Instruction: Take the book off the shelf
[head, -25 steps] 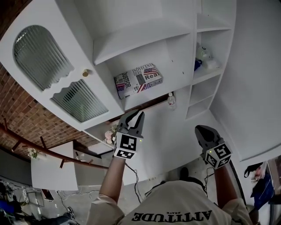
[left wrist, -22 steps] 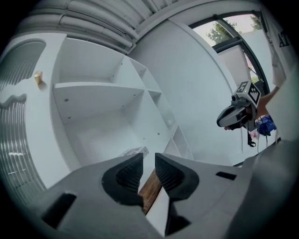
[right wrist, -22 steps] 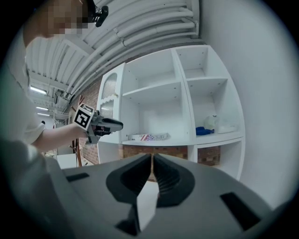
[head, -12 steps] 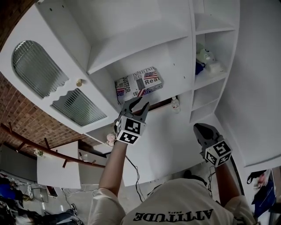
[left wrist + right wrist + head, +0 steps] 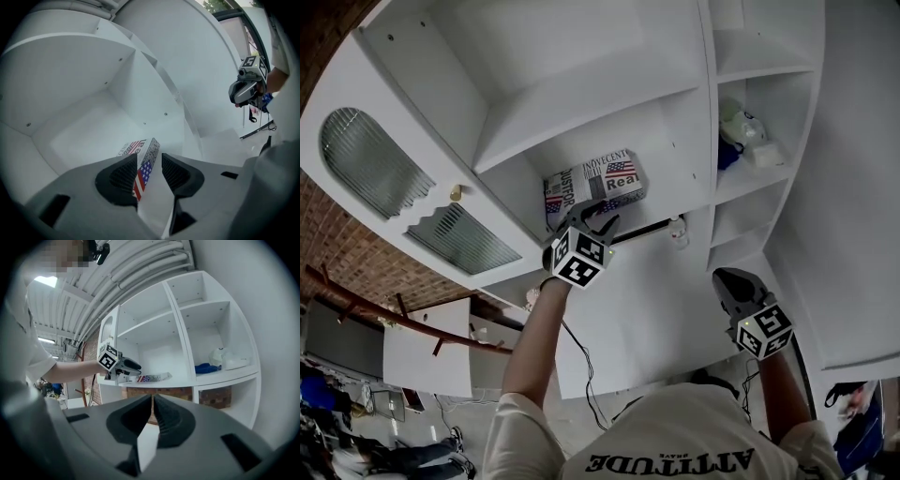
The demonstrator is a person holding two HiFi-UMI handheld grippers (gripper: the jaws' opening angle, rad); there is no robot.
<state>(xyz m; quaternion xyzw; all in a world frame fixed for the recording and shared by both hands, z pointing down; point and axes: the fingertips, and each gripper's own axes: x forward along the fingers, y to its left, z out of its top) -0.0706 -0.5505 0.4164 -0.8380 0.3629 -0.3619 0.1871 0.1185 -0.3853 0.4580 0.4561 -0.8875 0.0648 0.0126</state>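
On white shelf (image 5: 680,187), book (image 5: 600,178) lying flat — left gripper (image 5: 600,223) jaws just opening, book showing in gap, unpressed; right gripper (image 5: 729,279) hanging closed.

Book (image 5: 593,184) w/ flag-print cover (stars & stripes) lies flat on white shelf (image 5: 675,192), near front edge.
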